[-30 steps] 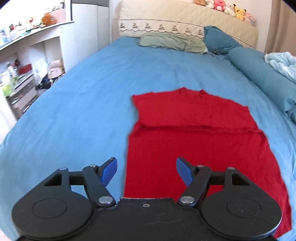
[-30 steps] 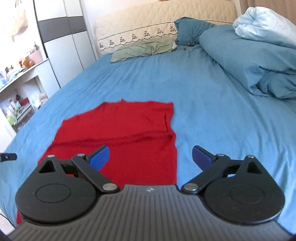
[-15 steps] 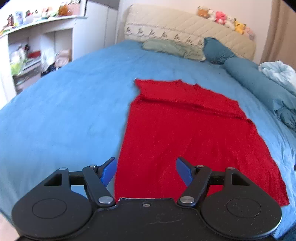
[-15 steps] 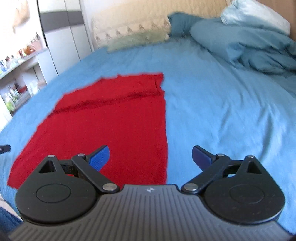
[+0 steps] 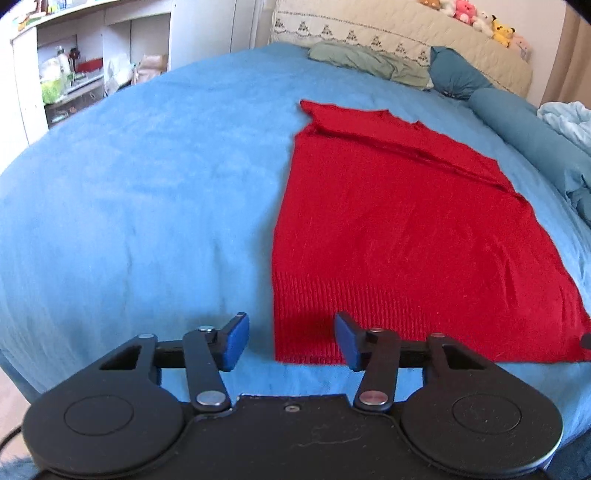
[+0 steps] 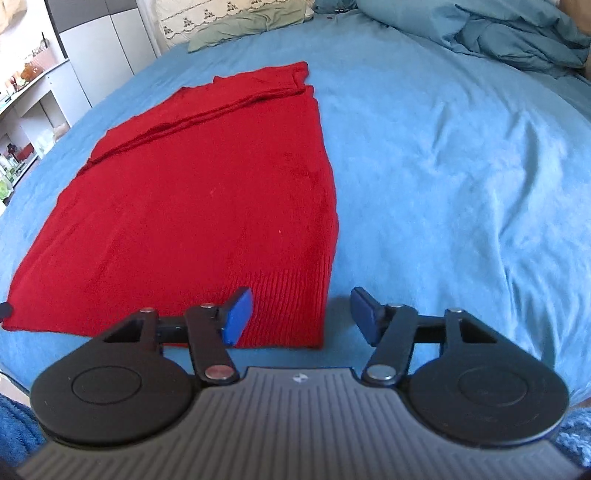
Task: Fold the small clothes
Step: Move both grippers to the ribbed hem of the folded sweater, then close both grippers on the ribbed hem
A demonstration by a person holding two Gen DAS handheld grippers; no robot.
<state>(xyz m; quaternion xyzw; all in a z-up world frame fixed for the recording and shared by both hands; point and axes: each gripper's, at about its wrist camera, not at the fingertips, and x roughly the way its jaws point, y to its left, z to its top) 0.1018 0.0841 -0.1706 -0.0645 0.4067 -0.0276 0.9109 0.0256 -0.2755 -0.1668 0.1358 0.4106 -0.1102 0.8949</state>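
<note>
A red knit garment [image 5: 399,229] lies flat on the blue bed sheet [image 5: 140,192], its ribbed hem nearest me. It also shows in the right wrist view [image 6: 199,206]. My left gripper [image 5: 291,341] is open and empty, just above the hem's near left corner, its jaws straddling that corner. My right gripper [image 6: 301,315] is open and empty, its jaws straddling the hem's near right corner. The far end of the garment has a fold line across it.
A green pillow [image 5: 365,62], a teal pillow [image 5: 458,74] and a beige headboard [image 5: 402,33] stand at the far end. A bunched blue duvet [image 6: 491,33] lies at the right. White shelves [image 5: 77,62] with clutter stand left of the bed.
Both grippers have pulled back and dropped toward the near hem of the red garment. The hem corners now sit between the open jaws. The garment has not moved.
</note>
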